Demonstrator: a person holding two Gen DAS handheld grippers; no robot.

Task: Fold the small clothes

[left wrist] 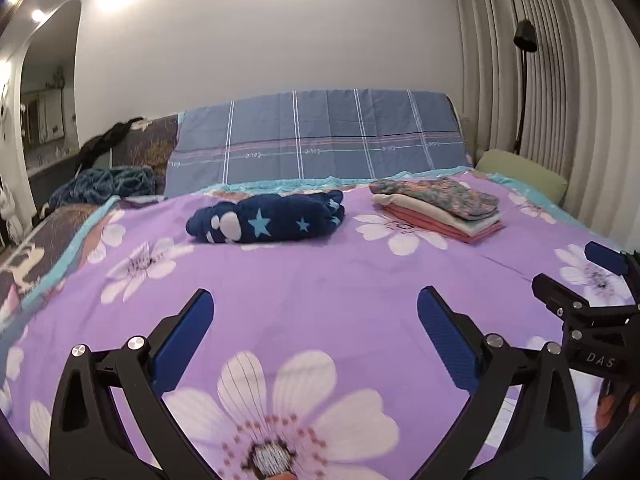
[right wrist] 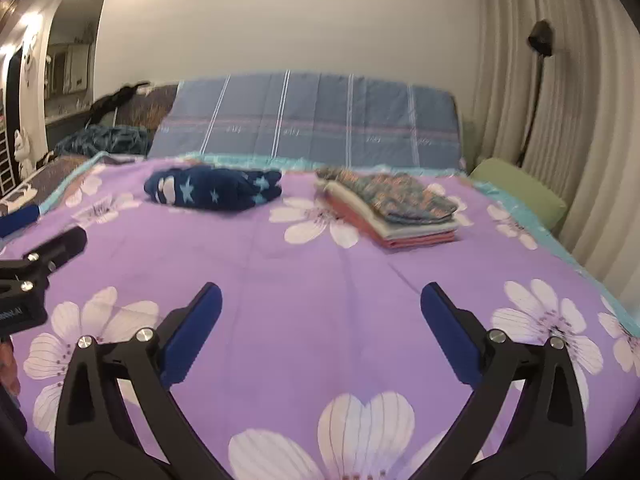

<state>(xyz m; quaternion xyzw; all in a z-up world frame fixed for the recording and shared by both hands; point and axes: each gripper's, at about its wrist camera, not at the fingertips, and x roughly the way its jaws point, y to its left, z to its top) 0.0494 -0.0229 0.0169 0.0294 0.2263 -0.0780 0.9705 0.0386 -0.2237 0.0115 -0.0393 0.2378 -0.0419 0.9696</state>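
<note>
Both tongs spread apart, empty: left gripper [left wrist: 314, 300] and right gripper [right wrist: 320, 294] hover over the purple floral sheet [left wrist: 320, 272]. Next piece looks like the navy star garment [left wrist: 266, 218], bunched at 11 o'clock, well apart from both. Folded stack [left wrist: 438, 210] sits at 1 o'clock (leave it alone). To do it well: pinch two outer corners, not the bulk, drag it toward 6 o'clock, spread flat before any fold.

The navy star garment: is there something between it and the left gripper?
Nothing visible. Only bare purple bedspread lies between the open left gripper and the navy star garment. The folded stack sits off to its right, apart from it.
</note>
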